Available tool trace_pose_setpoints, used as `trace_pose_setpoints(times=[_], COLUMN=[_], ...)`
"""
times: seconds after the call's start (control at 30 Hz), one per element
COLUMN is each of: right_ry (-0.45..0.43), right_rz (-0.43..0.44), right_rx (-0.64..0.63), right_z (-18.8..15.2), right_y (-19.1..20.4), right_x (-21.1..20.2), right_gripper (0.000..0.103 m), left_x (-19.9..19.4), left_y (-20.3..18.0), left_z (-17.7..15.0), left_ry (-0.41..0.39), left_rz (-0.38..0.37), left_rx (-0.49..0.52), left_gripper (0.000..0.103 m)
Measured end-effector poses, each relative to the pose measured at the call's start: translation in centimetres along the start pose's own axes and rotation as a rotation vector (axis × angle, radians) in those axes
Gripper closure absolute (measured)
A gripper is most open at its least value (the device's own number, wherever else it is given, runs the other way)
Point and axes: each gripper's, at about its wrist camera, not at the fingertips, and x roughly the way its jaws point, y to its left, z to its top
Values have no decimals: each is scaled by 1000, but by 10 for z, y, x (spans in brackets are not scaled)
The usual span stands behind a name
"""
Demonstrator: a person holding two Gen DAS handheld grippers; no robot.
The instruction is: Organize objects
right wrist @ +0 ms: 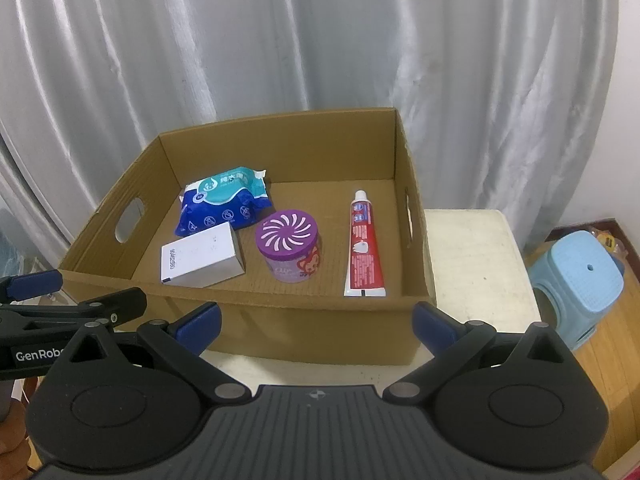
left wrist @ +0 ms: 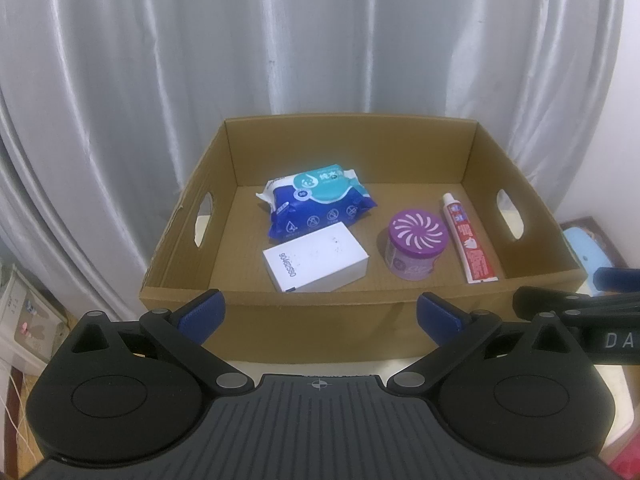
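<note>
A shallow brown corrugated cardboard box [left wrist: 192, 240] with an oval hand-hole cut in each side wall sits open-topped on a pale table [right wrist: 472, 256], and four things lie on its floor. Toward the back left is a soft blue and teal pack of wet wipes [left wrist: 318, 198], lying flat; just in front of it, touching or nearly so, is a flat white rectangular carton [left wrist: 316, 258] with dark digits printed along one edge. To the right of the carton stands a squat round purple tub [left wrist: 416, 244] whose lid bears a white swirl of vent slots. Beside the right wall lies a red and white toothpaste tube [left wrist: 468, 240], cap pointing to the back. The left gripper [left wrist: 320, 312] and the right gripper [right wrist: 316, 320] both hover before the near wall, blue-padded jaws spread wide and empty. A grey curtain [right wrist: 280, 40] hangs behind; a light blue plastic stool [right wrist: 580, 284] stands on the wooden floor at right.
</note>
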Motion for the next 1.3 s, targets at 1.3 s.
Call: trace_pose_setpoints(times=[1.3], right_ry=[1], right_rz=[-1], right_rx=[7], right_z=[0], right_y=[2], right_x=[-5], right_gripper=[0], left_x=[-4], left_y=[2], left_z=[-1], left_ry=[-7], left_rz=[1], left_rx=[5], left_gripper=[1])
